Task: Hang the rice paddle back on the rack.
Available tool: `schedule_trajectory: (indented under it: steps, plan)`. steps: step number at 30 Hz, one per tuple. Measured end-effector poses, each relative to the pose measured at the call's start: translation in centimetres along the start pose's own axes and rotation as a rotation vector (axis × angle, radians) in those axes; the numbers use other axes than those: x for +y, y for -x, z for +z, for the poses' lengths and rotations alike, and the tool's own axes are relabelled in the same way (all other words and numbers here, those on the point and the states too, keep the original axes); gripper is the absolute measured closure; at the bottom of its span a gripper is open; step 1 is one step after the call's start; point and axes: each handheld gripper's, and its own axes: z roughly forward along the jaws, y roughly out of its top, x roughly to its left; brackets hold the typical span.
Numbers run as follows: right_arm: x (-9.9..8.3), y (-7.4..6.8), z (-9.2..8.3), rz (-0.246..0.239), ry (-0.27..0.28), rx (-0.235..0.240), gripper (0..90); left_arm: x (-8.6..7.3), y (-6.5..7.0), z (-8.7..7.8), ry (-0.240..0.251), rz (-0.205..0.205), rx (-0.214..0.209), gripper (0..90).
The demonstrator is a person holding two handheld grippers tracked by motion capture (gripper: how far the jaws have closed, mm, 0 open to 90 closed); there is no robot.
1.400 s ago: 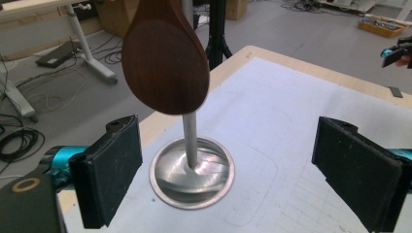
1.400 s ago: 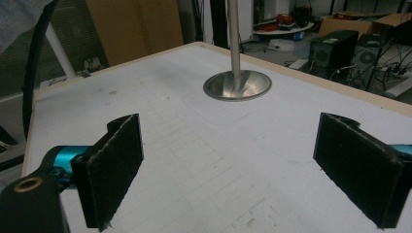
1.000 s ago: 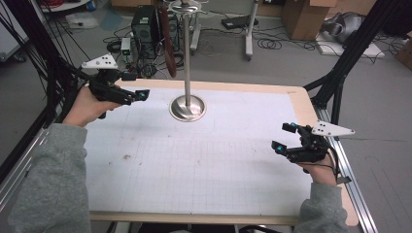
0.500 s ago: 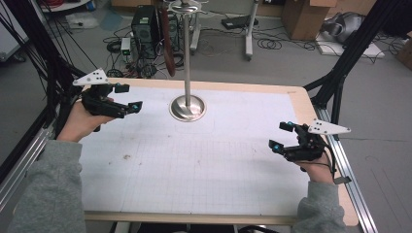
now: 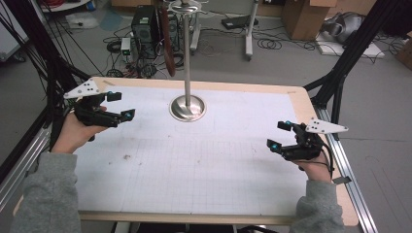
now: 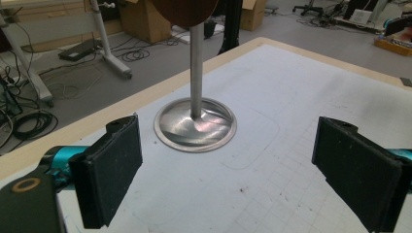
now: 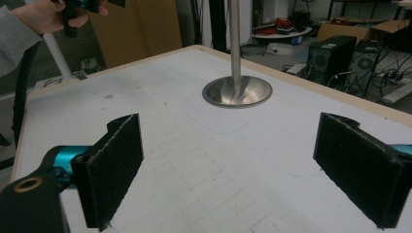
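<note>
A metal stand with a round base (image 5: 187,108) and an upright pole rises from the far middle of the white gridded table (image 5: 204,165). A brown oval piece (image 5: 167,43) hangs near its top. My left gripper (image 5: 121,106) hovers open left of the base, holding nothing. Near the table's right edge my right gripper (image 5: 278,135) is also open and holds nothing. The left gripper view has the wide-apart jaws of the left gripper (image 6: 233,170) framing the base (image 6: 195,124). In the right gripper view the right gripper (image 7: 233,170) points at the base (image 7: 237,91) from farther off.
Beyond the table lie floor cables, computer cases (image 5: 145,24) and cardboard boxes (image 5: 303,17). Black frame struts (image 5: 345,63) rise at both far corners. The other hand (image 7: 46,14) with its gripper is at the top left of the right gripper view.
My left gripper has drifted left and a little toward the person, away from the stand's base. The right gripper has hardly moved. Both stay open.
</note>
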Motion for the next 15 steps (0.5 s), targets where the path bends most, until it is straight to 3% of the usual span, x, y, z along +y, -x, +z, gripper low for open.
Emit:
schedule_trajectory:
  steps: [15]
  plan:
    - [0.1, -0.1, 0.2, 0.001, 0.002, 0.001, 9.6, -2.6, 0.8, -0.9, 0.008, -0.003, 0.027, 11.3]
